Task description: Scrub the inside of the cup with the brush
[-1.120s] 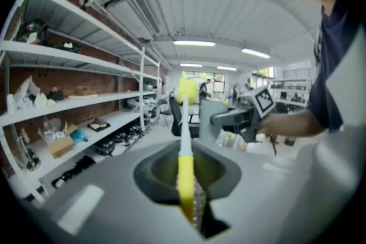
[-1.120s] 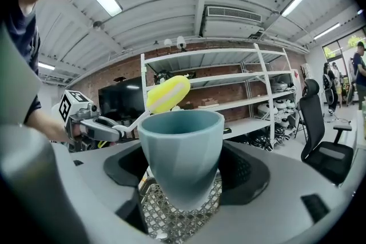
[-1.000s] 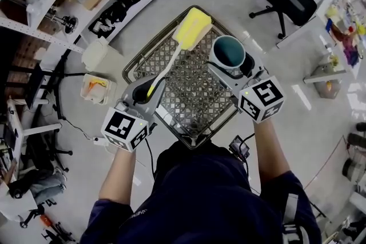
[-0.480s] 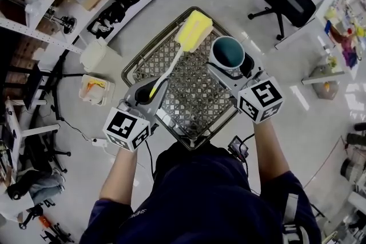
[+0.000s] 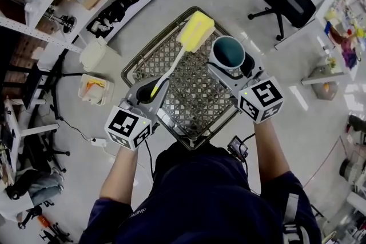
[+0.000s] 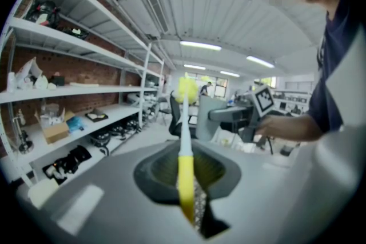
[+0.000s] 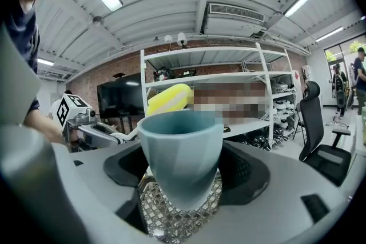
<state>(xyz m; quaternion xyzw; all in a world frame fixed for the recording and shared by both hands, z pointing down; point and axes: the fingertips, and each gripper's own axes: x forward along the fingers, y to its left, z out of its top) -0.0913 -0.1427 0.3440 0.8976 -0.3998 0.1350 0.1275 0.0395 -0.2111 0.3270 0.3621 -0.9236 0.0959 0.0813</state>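
The sponge head (image 5: 197,31) of the brush (image 5: 171,63) is sitting a touch closer to the cup (image 5: 229,52) than a second ago, and my left claw (image 5: 150,93) is drifting slightly inward with it; the cup is holding its place. The cup is standing upright, mouth up, with my right claw (image 5: 230,74) clamping its lower body above the wire basket (image 5: 191,97). The brush's long axis is running straight out from the left claw, which is squeezing the yellow handle end. The head is hanging just beside the cup's rim, ahead and to the right of that claw, not yet over the mouth. I'm judging the next move to be a swing right and down into the cup. The head view is giving me the gap between head and rim. The right gripper view is only showing the head peeking from behind the cup.
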